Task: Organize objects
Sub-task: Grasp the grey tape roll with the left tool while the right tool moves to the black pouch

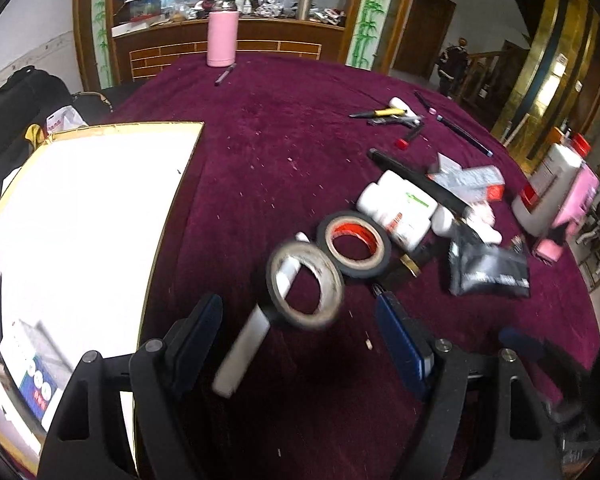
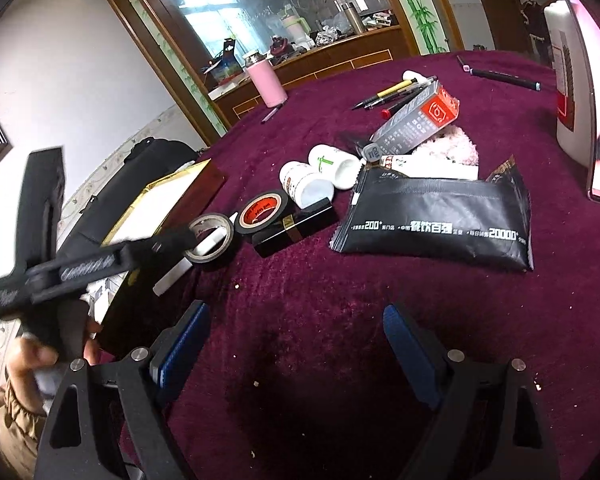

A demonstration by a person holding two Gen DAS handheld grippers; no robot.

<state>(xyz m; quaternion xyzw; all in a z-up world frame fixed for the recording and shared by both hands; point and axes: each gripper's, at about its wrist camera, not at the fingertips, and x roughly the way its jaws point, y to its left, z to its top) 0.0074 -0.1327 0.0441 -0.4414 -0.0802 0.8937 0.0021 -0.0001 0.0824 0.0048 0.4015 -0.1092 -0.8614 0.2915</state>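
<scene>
Black tape roll [image 1: 305, 284], perhaps between left tool [image 1: 300, 320] tips

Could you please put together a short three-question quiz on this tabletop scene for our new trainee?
1. True or false: the left hand-held gripper is open, with nothing clamped.
2. Which lies nearest the white-cored tape roll? A) pink bottle B) red-cored tape roll C) black pouch
3. Fill in: the white stick passes through the ____ of the white-cored tape roll.

Key: 1 true; 2 B; 3 hole.
</scene>
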